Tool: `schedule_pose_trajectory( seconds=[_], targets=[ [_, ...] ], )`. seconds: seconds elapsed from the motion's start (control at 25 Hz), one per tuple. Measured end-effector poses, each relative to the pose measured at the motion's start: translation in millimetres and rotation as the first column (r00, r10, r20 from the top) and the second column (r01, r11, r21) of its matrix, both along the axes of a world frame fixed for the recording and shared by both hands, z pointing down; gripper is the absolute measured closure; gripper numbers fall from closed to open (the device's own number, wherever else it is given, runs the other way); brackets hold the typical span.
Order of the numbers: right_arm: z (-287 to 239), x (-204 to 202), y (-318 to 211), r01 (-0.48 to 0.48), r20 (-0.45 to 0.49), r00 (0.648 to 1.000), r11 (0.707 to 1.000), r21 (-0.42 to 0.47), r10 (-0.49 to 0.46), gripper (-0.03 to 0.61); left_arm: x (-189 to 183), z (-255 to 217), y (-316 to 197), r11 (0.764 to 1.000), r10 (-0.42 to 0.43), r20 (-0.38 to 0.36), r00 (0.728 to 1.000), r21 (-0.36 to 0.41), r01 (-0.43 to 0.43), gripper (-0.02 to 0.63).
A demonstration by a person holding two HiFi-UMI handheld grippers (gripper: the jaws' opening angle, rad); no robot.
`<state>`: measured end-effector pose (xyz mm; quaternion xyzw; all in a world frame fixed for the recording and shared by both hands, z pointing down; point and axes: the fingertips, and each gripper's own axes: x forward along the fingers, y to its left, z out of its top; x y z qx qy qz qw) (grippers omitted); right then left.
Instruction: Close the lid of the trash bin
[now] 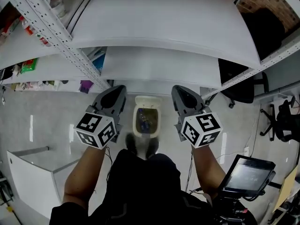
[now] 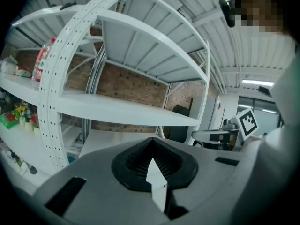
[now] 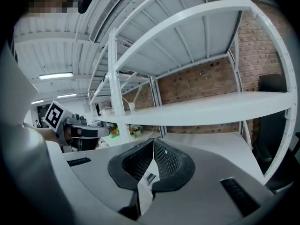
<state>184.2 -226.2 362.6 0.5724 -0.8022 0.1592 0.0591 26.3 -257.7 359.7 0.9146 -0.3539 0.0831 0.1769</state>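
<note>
Bright, even indoor light from ceiling strip lamps (image 3: 56,75); the glossy floor (image 1: 51,116) carries pale glare streaks. Fisheye bends the shelves (image 1: 164,27), and both gripper views darken at the corners.

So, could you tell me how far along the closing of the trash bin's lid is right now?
Nothing looks done yet: the trash bin stands open on the floor, its lid tipped up and the contents showing. In hand: the left gripper and right gripper flank it, both shut and empty, touching nothing. A blurred shoe sits at its base. Left: bringing the lid down.
</note>
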Motion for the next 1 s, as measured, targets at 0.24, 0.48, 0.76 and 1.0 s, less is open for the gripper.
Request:
schedule_pose_trajectory(
  seconds=[0.24,0.48,0.76,1.0],
  targets=[
    [89,4,-50,-0.019,-0.033,0.999,0.988,-0.152,0.014,0.569,15,99,-57,0.987,0.049,0.042,0.998,-0.154,-0.042,0.623],
    [199,0,-71,-0.046,-0.026,0.999,0.95,-0.308,0.039,0.569,25,218,-78,0.942,0.112,0.081,0.99,-0.325,-0.08,0.623],
    [305,3,-81,-0.055,-0.043,0.998,0.893,-0.446,0.04,0.569,43,318,-86,0.893,0.181,0.146,0.973,-0.44,-0.1,0.623],
    [371,9,-76,-0.074,-0.065,0.997,0.837,-0.542,0.046,0.569,58,386,-67,0.837,0.279,0.195,0.94,-0.53,-0.139,0.623]
  ],
)
